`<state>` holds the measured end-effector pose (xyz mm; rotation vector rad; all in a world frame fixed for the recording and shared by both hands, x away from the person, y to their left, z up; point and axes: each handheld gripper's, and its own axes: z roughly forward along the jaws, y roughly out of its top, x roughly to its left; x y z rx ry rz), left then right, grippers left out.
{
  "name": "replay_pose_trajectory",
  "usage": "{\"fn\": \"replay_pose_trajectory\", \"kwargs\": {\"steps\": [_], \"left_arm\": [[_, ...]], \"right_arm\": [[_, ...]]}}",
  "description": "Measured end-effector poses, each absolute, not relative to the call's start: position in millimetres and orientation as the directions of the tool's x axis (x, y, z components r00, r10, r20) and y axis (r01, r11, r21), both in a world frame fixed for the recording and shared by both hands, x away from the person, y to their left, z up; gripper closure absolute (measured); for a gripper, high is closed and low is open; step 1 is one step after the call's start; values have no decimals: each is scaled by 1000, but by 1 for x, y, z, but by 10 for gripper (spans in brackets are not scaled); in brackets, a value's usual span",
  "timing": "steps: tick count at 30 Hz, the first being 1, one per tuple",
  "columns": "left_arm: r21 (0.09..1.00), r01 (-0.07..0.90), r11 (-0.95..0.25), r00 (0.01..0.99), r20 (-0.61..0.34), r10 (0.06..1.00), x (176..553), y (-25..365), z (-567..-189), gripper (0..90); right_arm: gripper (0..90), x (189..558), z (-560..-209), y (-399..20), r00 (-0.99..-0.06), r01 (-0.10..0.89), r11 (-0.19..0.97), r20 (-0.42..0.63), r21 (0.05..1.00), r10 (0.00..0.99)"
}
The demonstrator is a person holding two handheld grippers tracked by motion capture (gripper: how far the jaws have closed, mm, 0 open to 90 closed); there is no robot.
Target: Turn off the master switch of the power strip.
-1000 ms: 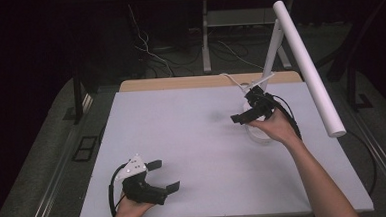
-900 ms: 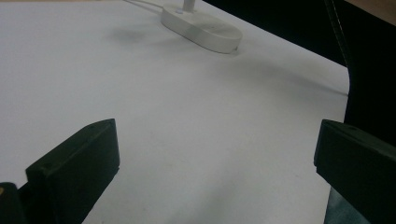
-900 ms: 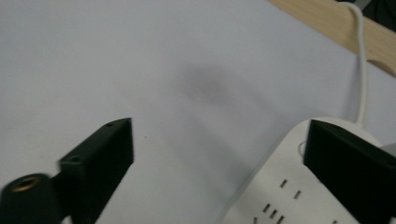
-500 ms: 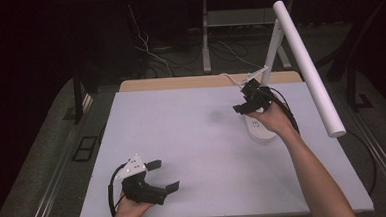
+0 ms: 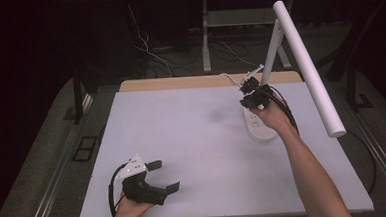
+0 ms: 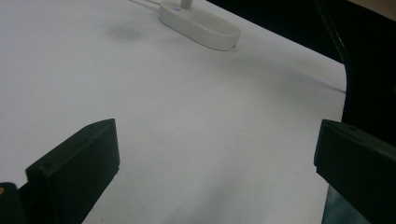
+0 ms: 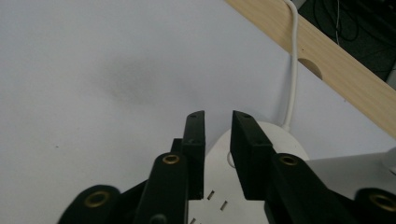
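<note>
Lamp base (image 5: 258,127), a white oval slab with slots and a round button moulded into its top, lies directly beneath the right gripper (image 5: 251,92), and that is the relation any coming move seems to turn on. In the right gripper view the 2 black jaws stand close together with a narrow gap of bare air between them, nearly closed and clamped on nothing, their tips hanging over the far end of the base (image 7: 261,154) where the round button sits just under and beyond them. The base's long axis runs from that end back toward the person, roughly in line with the right forearm, so the jaws point along it rather than across it. A white cable (image 7: 293,65) leaves the base's far end and climbs over the wooden table edge (image 7: 327,60) ahead of the jaws. The lamp's stem (image 5: 273,51) rises just to the right of the gripper, carrying the long white tube head (image 5: 306,65) slanting out over that side. The left gripper (image 5: 157,178) rests well apart, at the near edge of the white tabletop (image 5: 192,138), jaws spread wide and empty; from it the base (image 6: 198,25) lies far ahead. The right hand is plainly the nearer, and a short dip of its jaw tips would probably press the button.
</note>
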<state>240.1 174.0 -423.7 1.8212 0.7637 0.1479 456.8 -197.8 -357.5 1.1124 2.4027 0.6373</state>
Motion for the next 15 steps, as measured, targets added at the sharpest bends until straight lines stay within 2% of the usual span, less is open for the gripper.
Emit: {"fn": "replay_pose_trajectory", "kwargs": {"steps": [3,15], "left_arm": [[882,427,-202,790,-255,558,240,173,-424,0],[882,425,-204,791,-253,557,240,173,-424,0]], "right_arm": [[882,458,-362,-194,-610,590,614,-208,525,764],[895,466,-378,-182,-594,608,656,-293,447,749]]}}
